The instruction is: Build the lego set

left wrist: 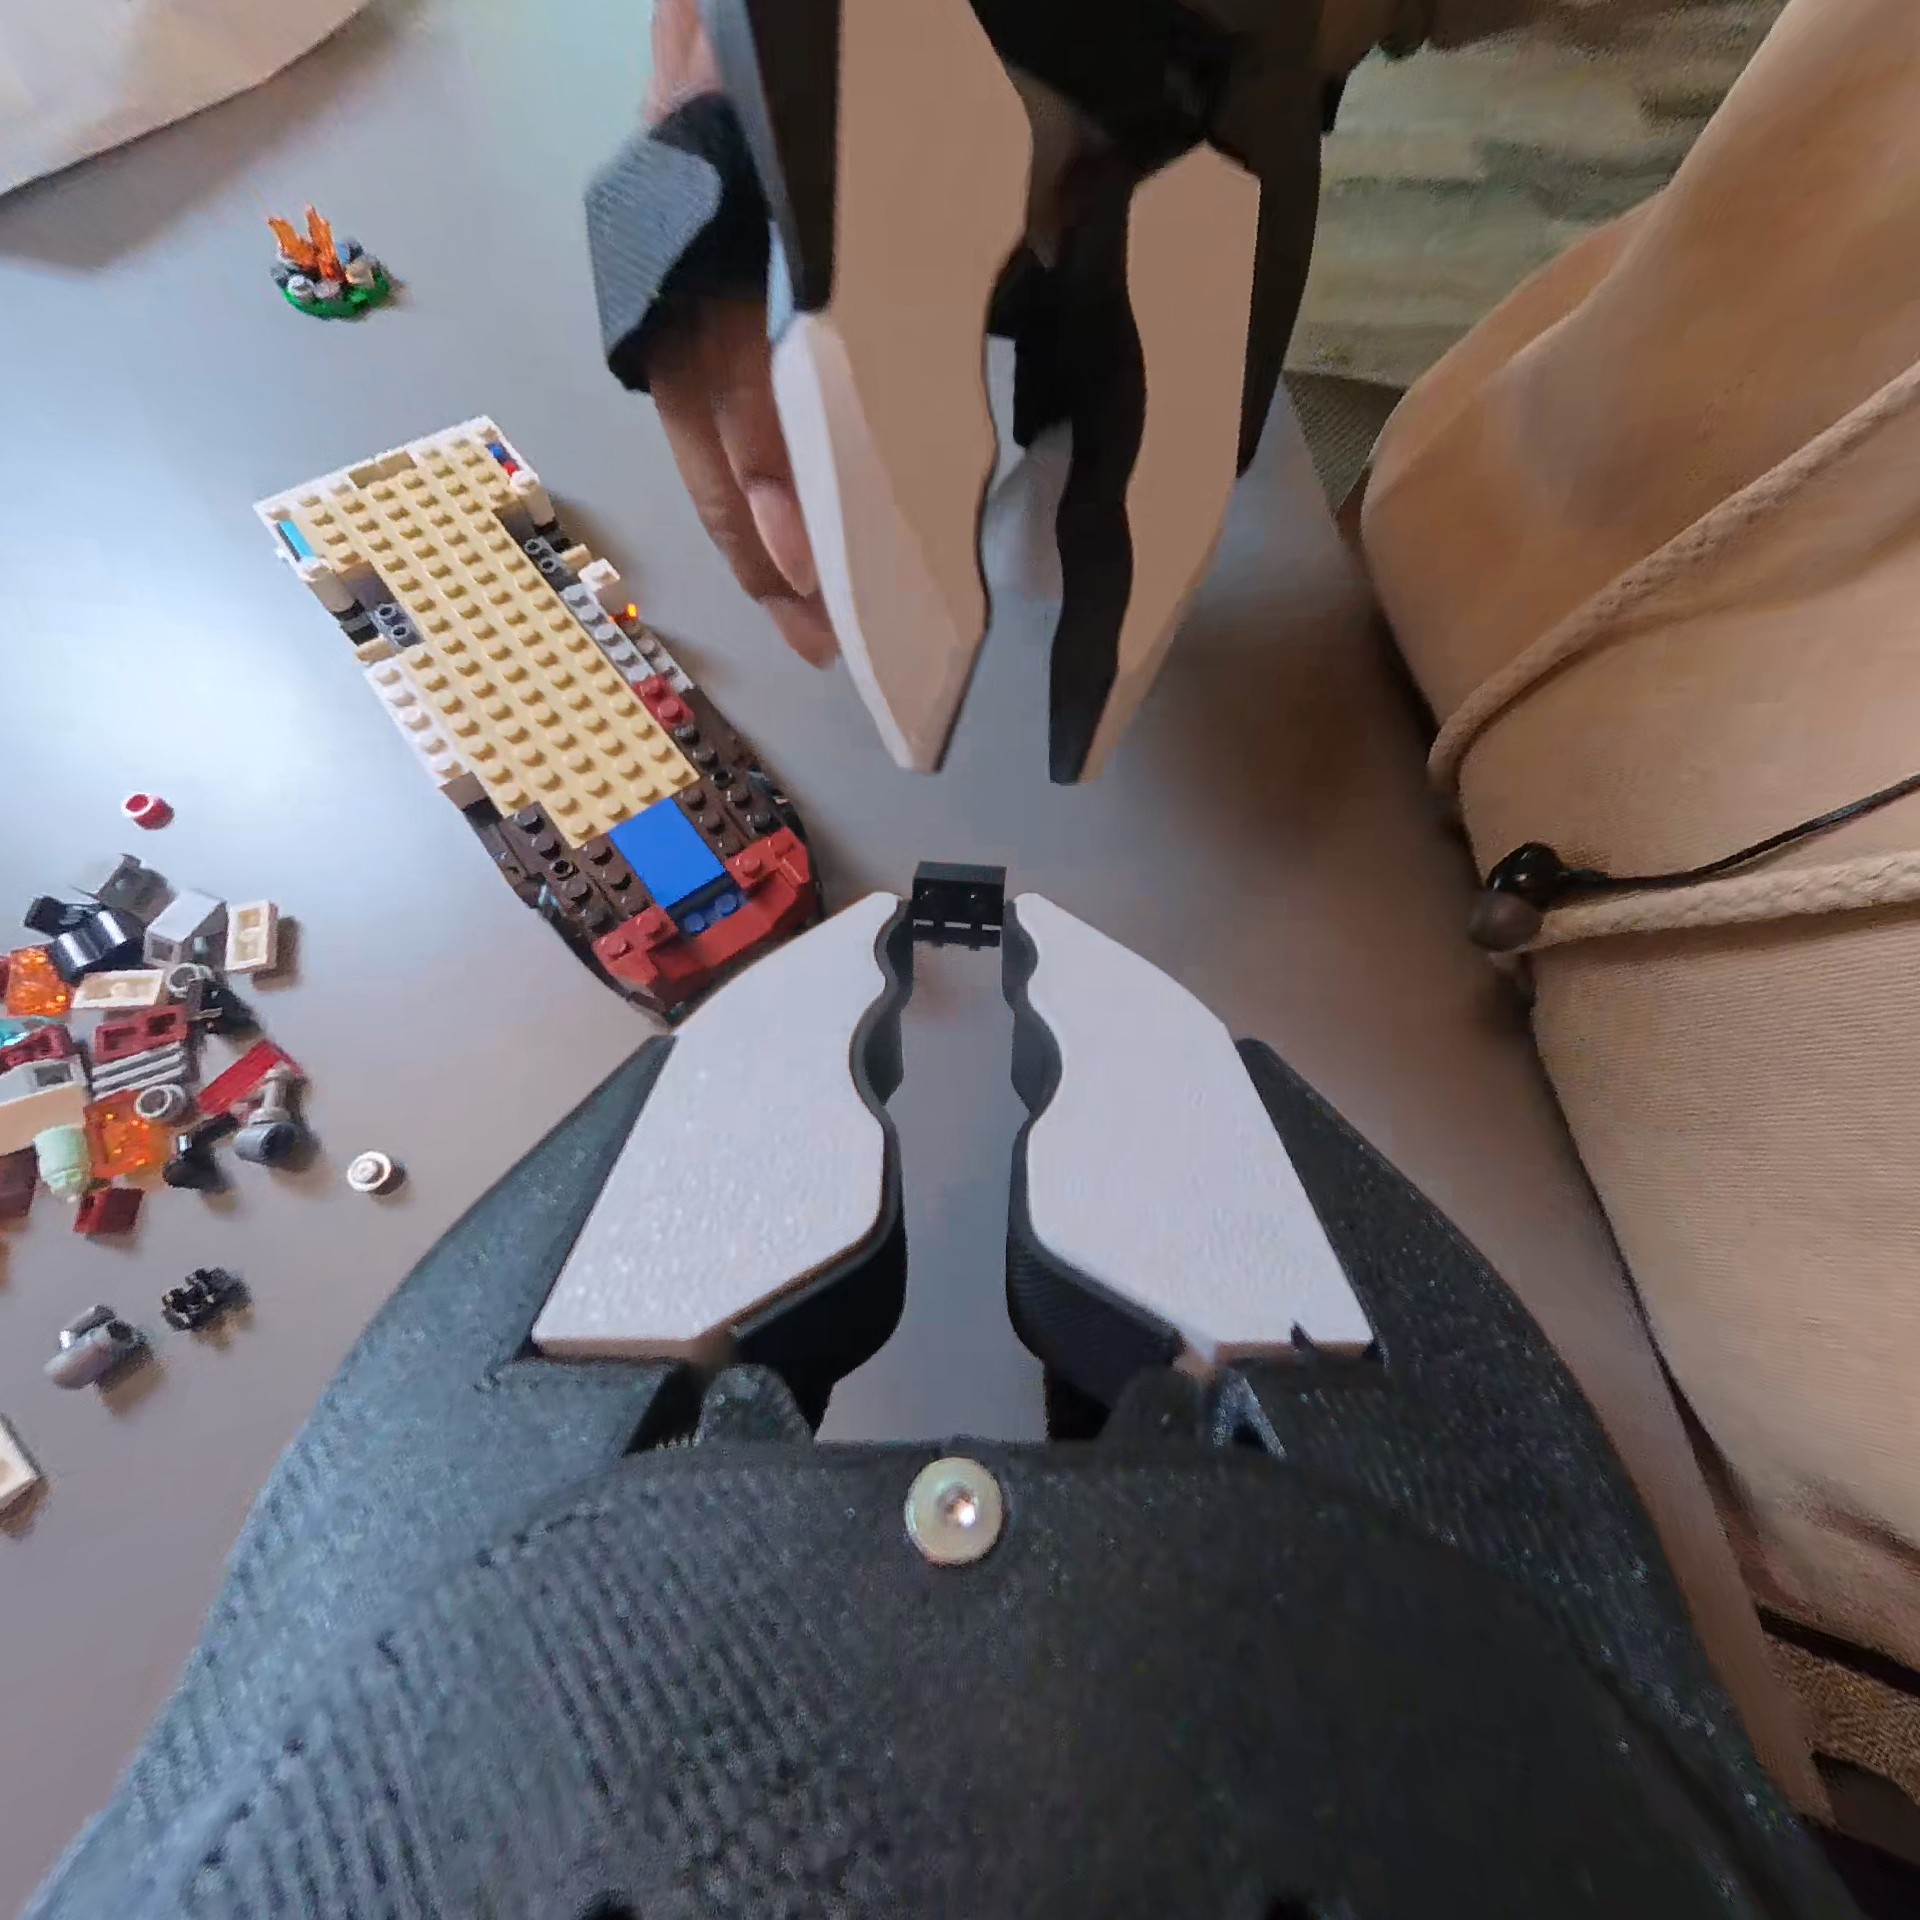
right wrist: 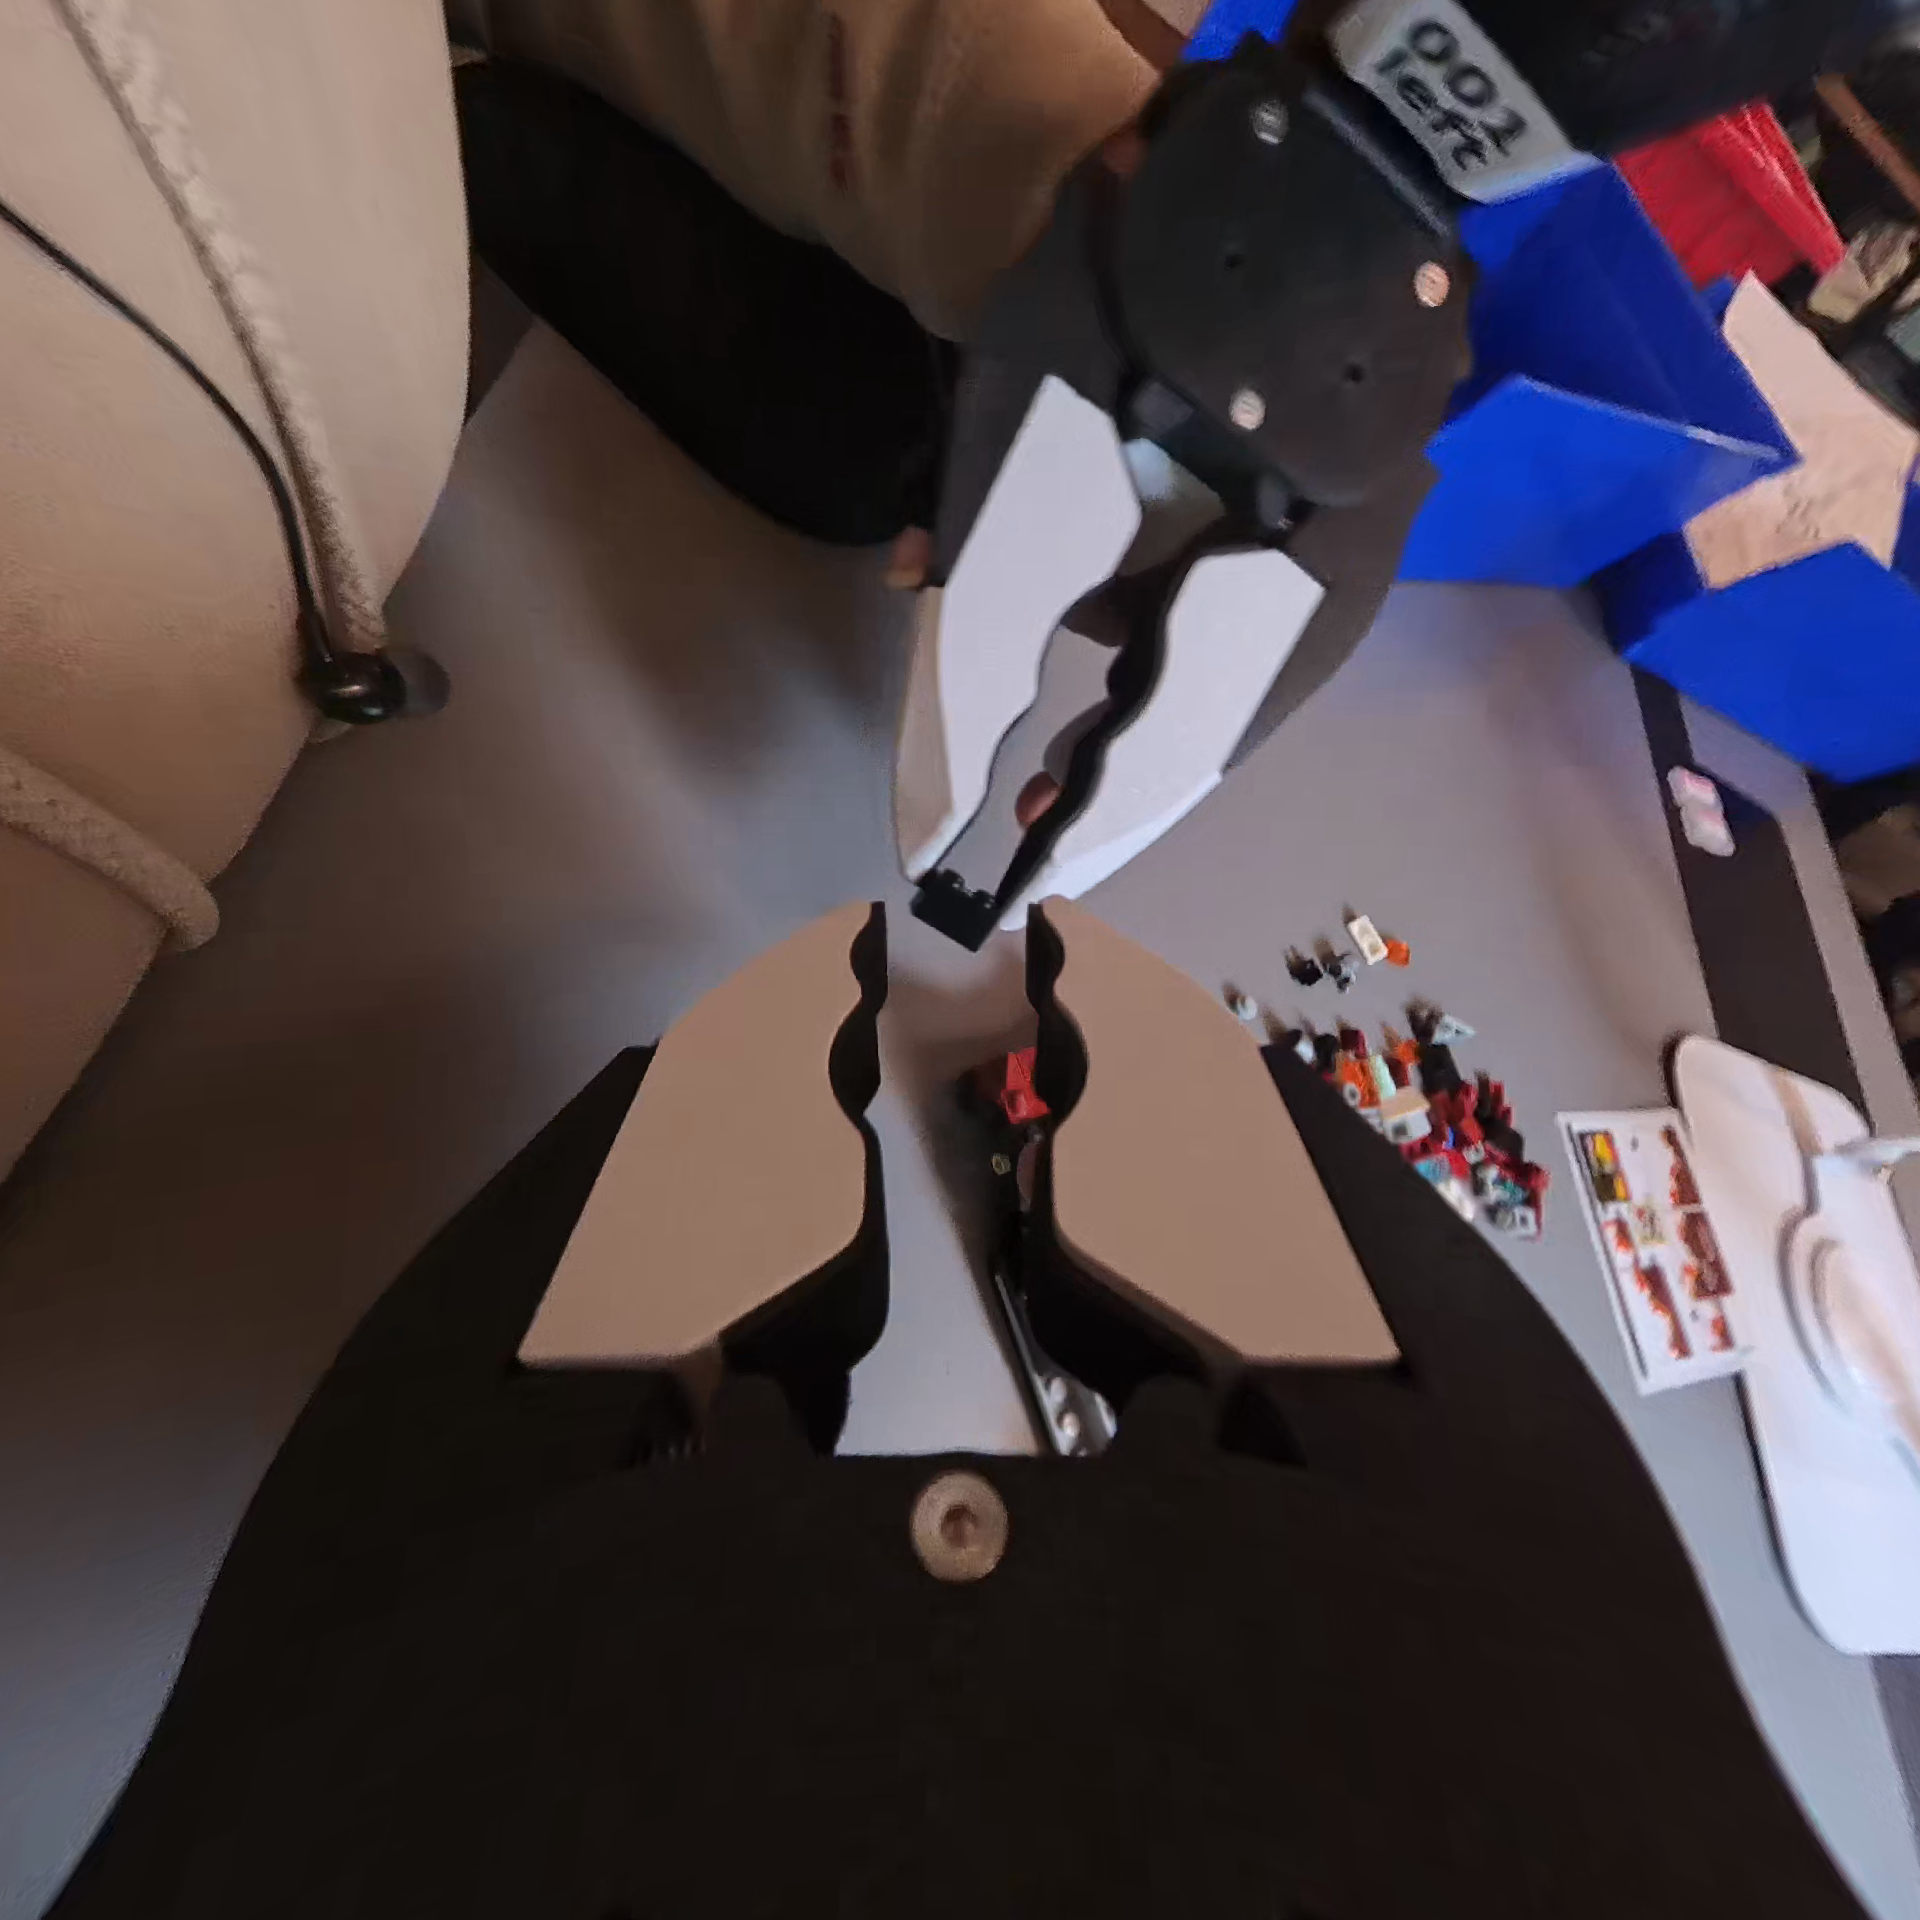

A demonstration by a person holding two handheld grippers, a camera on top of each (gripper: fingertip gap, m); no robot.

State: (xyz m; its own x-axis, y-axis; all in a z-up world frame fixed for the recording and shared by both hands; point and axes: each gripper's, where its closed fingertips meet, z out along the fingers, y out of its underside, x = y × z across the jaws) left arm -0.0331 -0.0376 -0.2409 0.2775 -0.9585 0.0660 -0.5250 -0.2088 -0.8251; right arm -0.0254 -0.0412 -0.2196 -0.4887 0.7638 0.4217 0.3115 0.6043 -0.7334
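Observation:
My left gripper point(left wrist: 956, 912) is shut on a small black brick point(left wrist: 958, 894), pinched at the very tips of its fingers above the grey table point(left wrist: 1195, 852). The right wrist view shows the same hold: the brick point(right wrist: 958, 920) sits between the left gripper's white fingertips point(right wrist: 920, 868). My right gripper point(right wrist: 956, 935) is open with nothing between its pads; its tips stand just short of the black brick. In the left wrist view it point(left wrist: 997, 769) points down toward the brick from above. A tan-topped brick model with dark red and blue parts point(left wrist: 520, 665) lies left of the left gripper.
A pile of loose small pieces point(left wrist: 125, 1060) lies at the left, also in the right wrist view point(right wrist: 1434, 1101). A small flame build point(left wrist: 330, 270) stands far left. An instruction sheet point(right wrist: 1652, 1247), a white object point(right wrist: 1818, 1351) and blue boxes point(right wrist: 1621, 468) are at the right. A person in beige clothing point(left wrist: 1662, 727) is close. My left and right fingertips are right by each other.

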